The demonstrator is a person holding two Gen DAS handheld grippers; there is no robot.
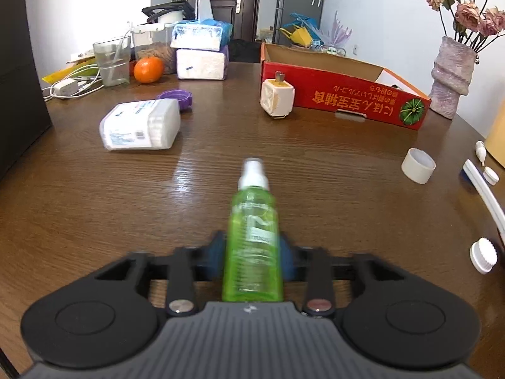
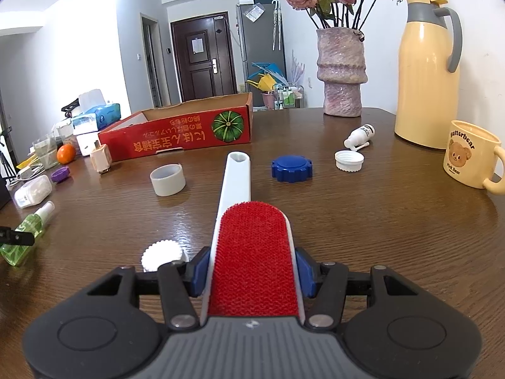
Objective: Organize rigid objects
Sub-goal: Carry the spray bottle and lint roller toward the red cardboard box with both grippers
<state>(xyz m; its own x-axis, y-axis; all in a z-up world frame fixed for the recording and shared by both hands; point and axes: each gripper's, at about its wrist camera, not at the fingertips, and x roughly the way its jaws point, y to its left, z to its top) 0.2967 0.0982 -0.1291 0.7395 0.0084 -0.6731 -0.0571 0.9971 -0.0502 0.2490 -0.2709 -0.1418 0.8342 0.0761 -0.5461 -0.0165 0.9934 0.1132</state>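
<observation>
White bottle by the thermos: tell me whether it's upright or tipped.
Tipped: the white bottle lies on its side on the table.

The mug (image 2: 470, 157) reads "Butterbear" and "Pink Bear"; the red box (image 2: 176, 135) carries upside-down Japanese print.

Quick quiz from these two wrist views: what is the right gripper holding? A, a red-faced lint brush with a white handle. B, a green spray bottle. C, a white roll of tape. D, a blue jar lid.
A: in the right wrist view the right gripper has its blue pads pressed on both sides of the lint brush, while the green spray bottle is in the left gripper.
</observation>
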